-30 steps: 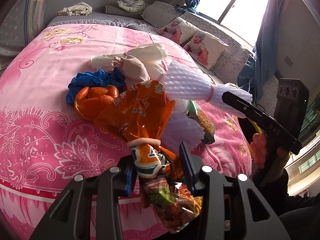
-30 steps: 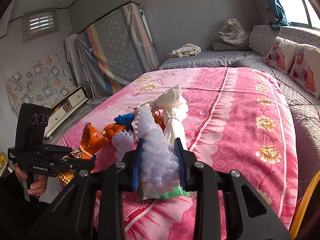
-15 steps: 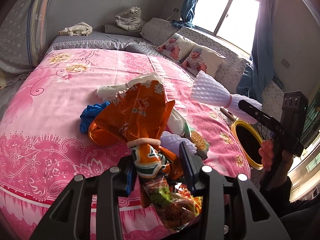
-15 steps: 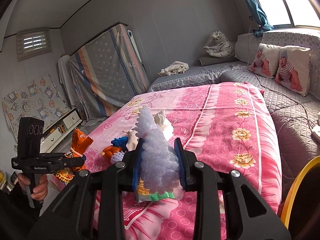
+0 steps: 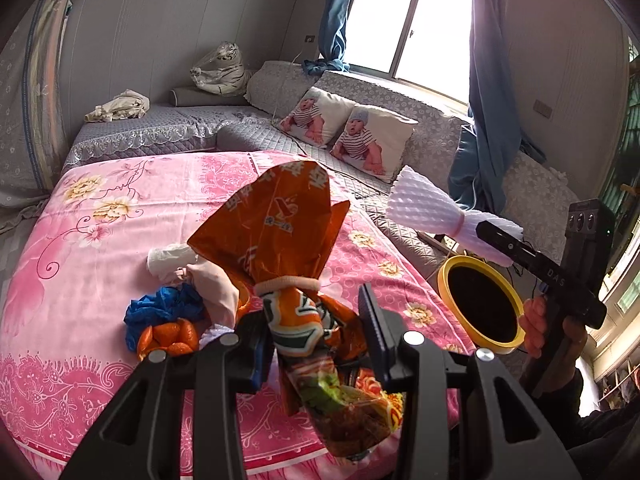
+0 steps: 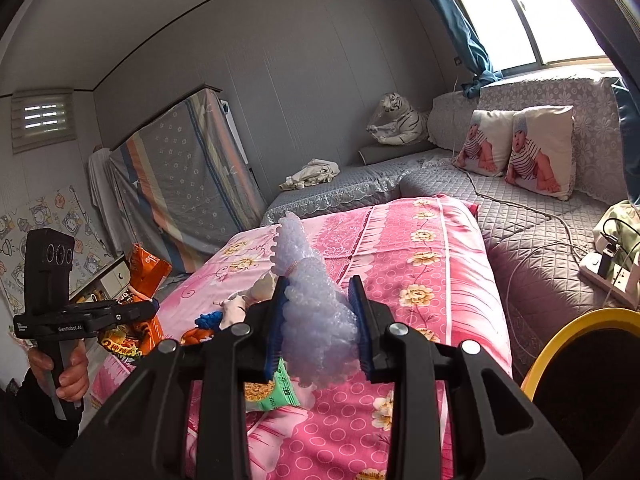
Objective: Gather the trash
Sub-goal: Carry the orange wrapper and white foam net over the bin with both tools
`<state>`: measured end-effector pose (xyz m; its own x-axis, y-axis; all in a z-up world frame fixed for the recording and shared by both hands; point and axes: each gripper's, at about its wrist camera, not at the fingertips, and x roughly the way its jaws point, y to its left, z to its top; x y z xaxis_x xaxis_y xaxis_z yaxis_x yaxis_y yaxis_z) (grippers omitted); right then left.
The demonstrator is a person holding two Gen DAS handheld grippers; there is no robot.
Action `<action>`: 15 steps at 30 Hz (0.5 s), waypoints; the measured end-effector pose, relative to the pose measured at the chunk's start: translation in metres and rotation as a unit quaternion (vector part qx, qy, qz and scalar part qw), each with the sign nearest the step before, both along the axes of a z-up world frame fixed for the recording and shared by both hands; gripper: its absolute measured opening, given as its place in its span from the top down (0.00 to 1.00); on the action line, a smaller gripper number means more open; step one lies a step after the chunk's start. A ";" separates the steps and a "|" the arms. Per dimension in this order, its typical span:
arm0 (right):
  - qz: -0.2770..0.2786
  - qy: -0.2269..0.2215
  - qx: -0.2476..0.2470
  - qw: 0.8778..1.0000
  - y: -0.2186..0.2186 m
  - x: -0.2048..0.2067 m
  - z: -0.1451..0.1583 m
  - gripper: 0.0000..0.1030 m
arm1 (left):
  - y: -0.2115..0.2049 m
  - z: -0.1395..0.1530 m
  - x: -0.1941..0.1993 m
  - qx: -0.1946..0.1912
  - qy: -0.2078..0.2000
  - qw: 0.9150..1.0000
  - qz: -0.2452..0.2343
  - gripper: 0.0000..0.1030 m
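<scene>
The right tool (image 6: 318, 330), clamped on a white foam net (image 6: 316, 320), has the yellow-rimmed bin (image 6: 580, 320) just off to its right, nearer than to the left tool (image 5: 316, 334), clamped on an orange snack bag (image 5: 280, 232) above the bed (image 5: 100, 208).

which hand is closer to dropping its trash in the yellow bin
Right. The right tool, clamping the white foam net, hangs just above the yellow bin; the left tool, gripping the orange wrapper, sits back over the bed.

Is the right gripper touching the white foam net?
Touching. The right wrist view shows the right gripper with both blue pads pressed against the white foam net, held off the bed.
</scene>
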<state>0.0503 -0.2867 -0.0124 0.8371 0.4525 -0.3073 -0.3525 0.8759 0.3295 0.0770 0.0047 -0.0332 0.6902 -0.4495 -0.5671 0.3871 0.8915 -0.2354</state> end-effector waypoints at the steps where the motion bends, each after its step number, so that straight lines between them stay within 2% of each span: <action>1: -0.007 -0.001 0.001 1.000 -0.004 -0.001 0.001 0.72 | -0.005 0.002 0.002 0.000 -0.001 1.000 -0.006 0.64; 9: -0.071 -0.002 0.013 0.997 -0.042 -0.012 0.005 0.72 | -0.046 0.013 0.022 0.003 -0.006 0.999 -0.040 0.64; 15: -0.138 -0.010 -0.004 0.990 -0.065 -0.022 0.011 0.72 | -0.079 0.015 0.036 0.010 -0.010 0.997 -0.070 0.64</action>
